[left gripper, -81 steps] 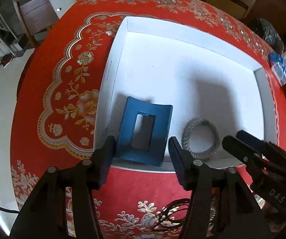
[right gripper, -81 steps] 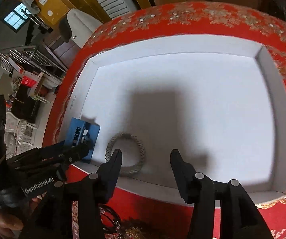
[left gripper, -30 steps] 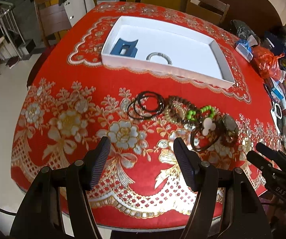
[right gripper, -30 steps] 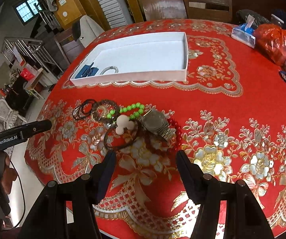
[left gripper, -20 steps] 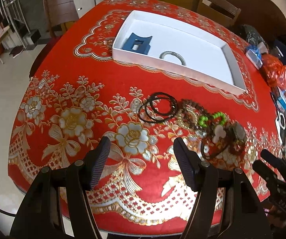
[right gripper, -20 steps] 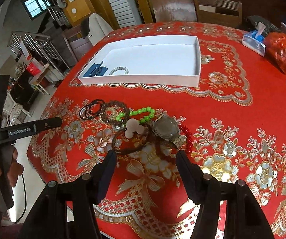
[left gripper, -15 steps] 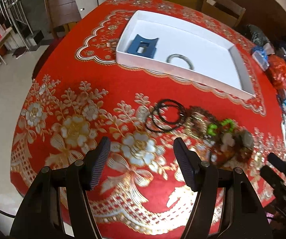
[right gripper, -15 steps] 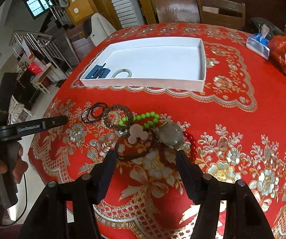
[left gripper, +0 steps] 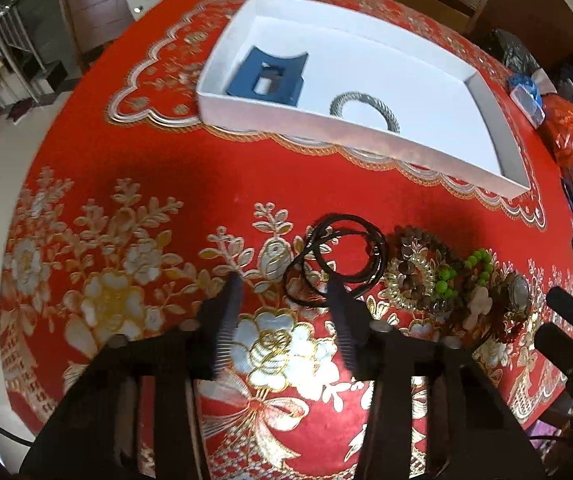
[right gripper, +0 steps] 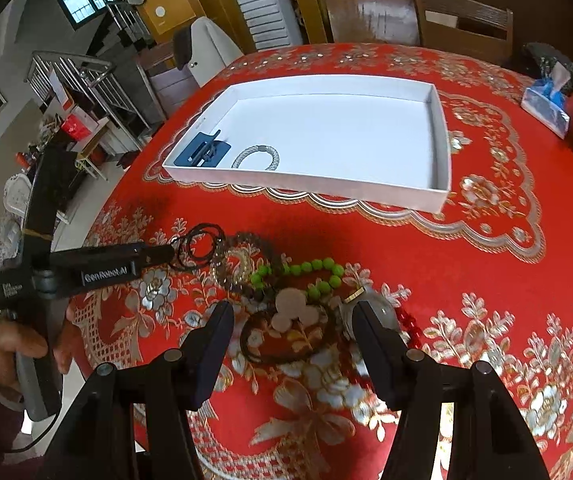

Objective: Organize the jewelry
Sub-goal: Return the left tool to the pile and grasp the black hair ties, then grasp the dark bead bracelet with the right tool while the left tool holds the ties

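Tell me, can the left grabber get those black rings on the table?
Probably yes. The left gripper is open right at the black rings, which lie at the pile's left end with nothing on top, though they touch the brown bead bracelet.

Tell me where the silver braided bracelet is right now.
The silver braided bracelet lies flat inside the white tray, against its near wall toward the left end, just right of the blue card. The right wrist view shows the same spot.
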A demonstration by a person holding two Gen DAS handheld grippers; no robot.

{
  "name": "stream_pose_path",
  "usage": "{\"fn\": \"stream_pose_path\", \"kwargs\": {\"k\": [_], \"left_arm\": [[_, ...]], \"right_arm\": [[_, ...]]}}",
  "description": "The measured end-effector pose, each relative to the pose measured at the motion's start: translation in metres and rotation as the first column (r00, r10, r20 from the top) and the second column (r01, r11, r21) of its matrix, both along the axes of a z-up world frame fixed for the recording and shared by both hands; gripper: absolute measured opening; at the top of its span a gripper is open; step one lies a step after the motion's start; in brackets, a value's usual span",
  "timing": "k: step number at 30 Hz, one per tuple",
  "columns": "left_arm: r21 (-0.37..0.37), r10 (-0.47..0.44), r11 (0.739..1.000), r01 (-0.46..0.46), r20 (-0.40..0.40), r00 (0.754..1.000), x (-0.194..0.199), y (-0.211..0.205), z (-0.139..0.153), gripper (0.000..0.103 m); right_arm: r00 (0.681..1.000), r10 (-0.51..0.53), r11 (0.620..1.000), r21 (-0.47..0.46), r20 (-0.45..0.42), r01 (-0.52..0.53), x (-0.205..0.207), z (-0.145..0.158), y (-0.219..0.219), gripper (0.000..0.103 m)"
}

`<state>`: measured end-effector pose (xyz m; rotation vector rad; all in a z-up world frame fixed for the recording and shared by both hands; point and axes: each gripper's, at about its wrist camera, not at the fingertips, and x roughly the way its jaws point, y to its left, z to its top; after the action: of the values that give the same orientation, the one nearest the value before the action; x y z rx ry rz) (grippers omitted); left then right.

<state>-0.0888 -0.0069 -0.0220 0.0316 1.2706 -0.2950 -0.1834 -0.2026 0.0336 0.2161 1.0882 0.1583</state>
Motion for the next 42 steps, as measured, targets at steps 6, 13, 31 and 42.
{"fn": "stream_pose_path", "kwargs": {"k": [6, 13, 31, 42], "left_arm": [[-0.046, -0.011, 0.999, 0.010, -0.015, 1.000, 0.007, 0.002, -0.006, 0.006], [-0.088, -0.003, 0.996, 0.002, -0.016, 1.000, 0.007, 0.021, 0.004, 0.002], [-0.132, 0.010, 0.991, -0.004, 0.048, 0.999, 0.003, 0.047, 0.056, 0.002], [-0.138, 0.025, 0.990, -0.013, 0.086, 0.996, 0.004, 0.048, 0.075, 0.002]], "right_arm": [[0.999, 0.040, 0.999, -0.001, -0.021, -0.040, 0.030, -0.009, 0.009, 0.051], [0.991, 0.114, 0.993, 0.001, -0.075, -0.114, 0.063, -0.030, 0.023, 0.041], [0.970, 0.202, 0.978, -0.020, -0.134, -0.206, 0.083, -0.059, 0.041, 0.009], [0.982, 0.184, 0.983, -0.007, -0.049, -0.185, 0.076, -0.026, 0.031, 0.009]]}}
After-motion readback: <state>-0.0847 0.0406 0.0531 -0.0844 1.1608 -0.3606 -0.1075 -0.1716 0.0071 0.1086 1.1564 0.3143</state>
